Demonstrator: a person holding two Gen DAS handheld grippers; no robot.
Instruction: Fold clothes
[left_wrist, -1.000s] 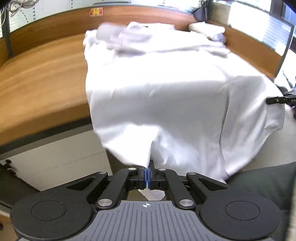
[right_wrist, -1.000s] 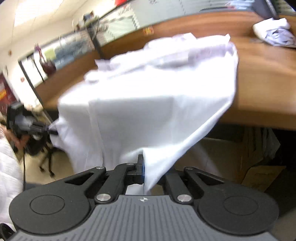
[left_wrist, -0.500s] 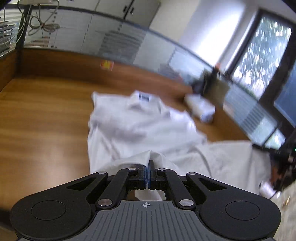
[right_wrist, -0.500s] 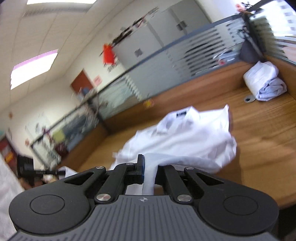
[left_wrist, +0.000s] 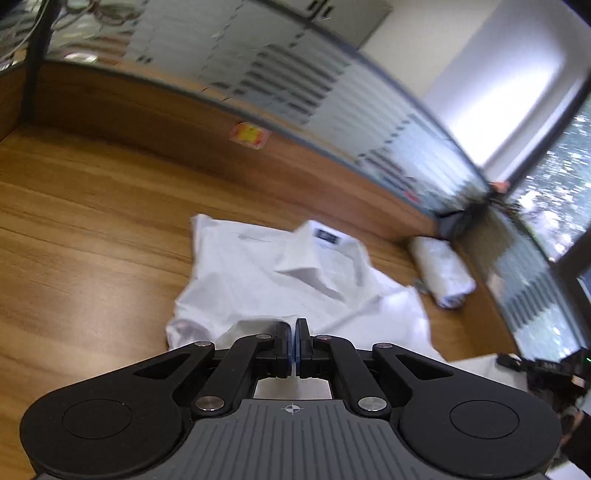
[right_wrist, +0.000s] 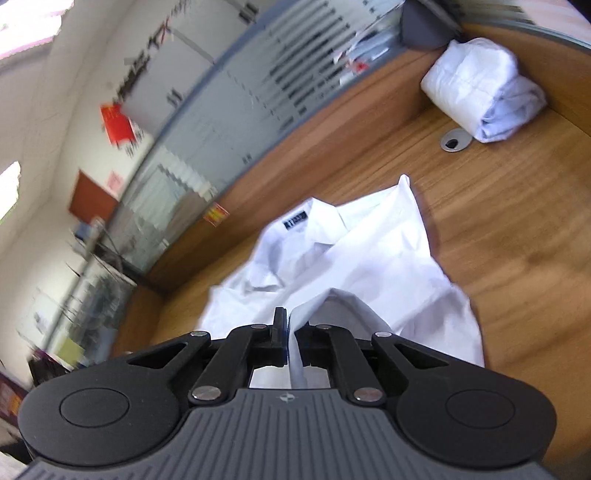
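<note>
Both claws are clamped on cloth: the left claw (left_wrist: 293, 341) and the right claw (right_wrist: 290, 332) each pinch an edge of the white collared shirt (left_wrist: 295, 273), which lies crumpled, collar up, on the wooden bench (left_wrist: 92, 221). A rolled white garment (right_wrist: 480, 85) sits well apart by the bench's back corner, beside a grey cable grommet (right_wrist: 456, 140). A yellow-red sticker (left_wrist: 249, 134) marks the wooden back panel.

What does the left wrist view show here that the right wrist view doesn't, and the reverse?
Only the left wrist view shows the window and the other gripper's tip at the far right edge. Only the right wrist view shows the grey desk grommet and a red wall poster. Both show the white shirt on the wooden desk, the folded bundle, and jaws shut on shirt fabric: left gripper, right gripper.
</note>
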